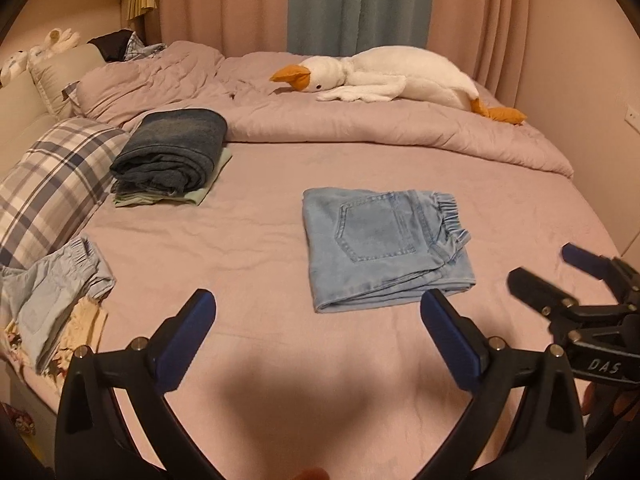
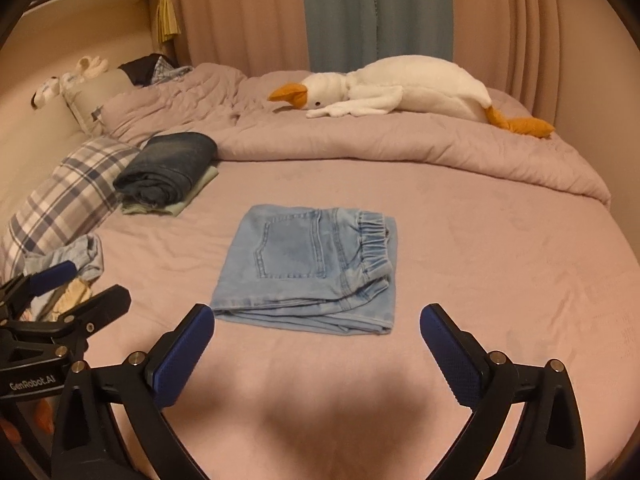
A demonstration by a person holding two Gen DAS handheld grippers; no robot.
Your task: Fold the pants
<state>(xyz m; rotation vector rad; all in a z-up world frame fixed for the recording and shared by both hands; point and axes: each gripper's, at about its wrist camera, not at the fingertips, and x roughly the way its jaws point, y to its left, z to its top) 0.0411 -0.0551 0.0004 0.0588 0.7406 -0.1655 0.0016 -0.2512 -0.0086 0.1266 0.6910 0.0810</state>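
Fingers (image 1: 200,320) on my left gripper (image 1: 318,312) stand spread as wide as they go, nothing between them; my right gripper (image 2: 316,326) reads the same, wide apart and empty. Both hover above the bed sheet (image 2: 500,280), short of the pants.

Light-blue denim pants (image 2: 312,268) lie folded into a compact rectangle on the sheet, back pocket up, elastic waistband bunched toward the right edge, layered hems at the near edge. I judge the fold essentially done and the pair released.

Risks from here:
- Near edge shows several loose layers. If I regrip only the top one, the stack peels open.
- Waistband side sits puffed and uneven; a sideways nudge could slide the upper layer off the lower.
- Dragging the bundle toward the dark folded stack (image 1: 172,152) across the soft sheet could wrinkle both sheet and fold.
- Unfolded pale garments (image 1: 56,296) at the left bed edge lie close to my left gripper; a low sweep could snag them, though the fisheye edge is too warped for me to say how close.

Surface: mauve sheet, soft, lightly creased, gripper shadows in the foreground. Room: matching duvet (image 1: 360,128) pushed back, plush goose (image 1: 392,76) on it, plaid pillow (image 1: 52,172) left, pink and blue curtains (image 1: 360,4) behind. Warm, dim light.
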